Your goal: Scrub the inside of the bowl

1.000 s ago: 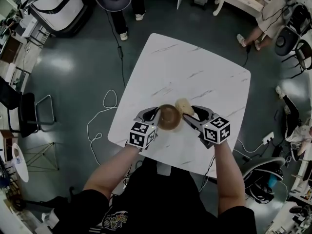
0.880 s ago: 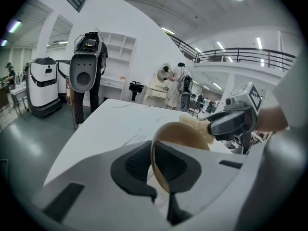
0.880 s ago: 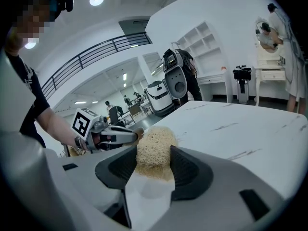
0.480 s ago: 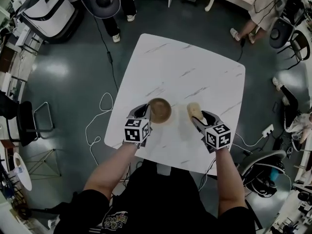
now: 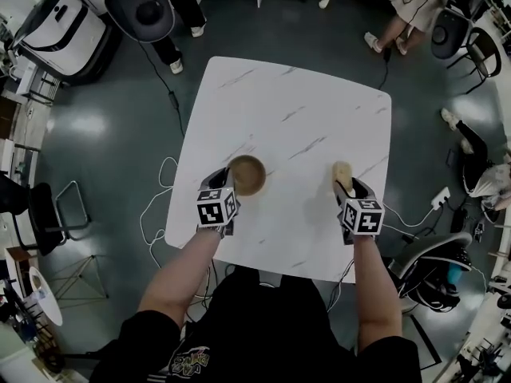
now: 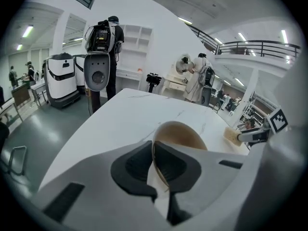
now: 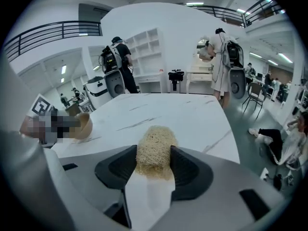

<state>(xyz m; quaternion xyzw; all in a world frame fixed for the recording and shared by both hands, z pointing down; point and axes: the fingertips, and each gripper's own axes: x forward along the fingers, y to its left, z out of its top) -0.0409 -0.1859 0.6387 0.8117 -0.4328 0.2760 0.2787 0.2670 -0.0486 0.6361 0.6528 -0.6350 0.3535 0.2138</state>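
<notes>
Moved apart — left hand-held gripper (image 5: 227, 185) pinching thin-rimmed round bowl (image 5: 247, 174), right hand-held gripper (image 5: 346, 184) clamping fibrous scrubber (image 5: 342, 171)

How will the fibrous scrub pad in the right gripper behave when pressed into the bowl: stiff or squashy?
The scrub pad looks like a loose fibre mesh, so probably light and springy, likely squashing under pressure. Its rough surface fills the right gripper's jaws, so slipping seems unlikely. The bowl is pinched only at its rim, so push gently.
</notes>
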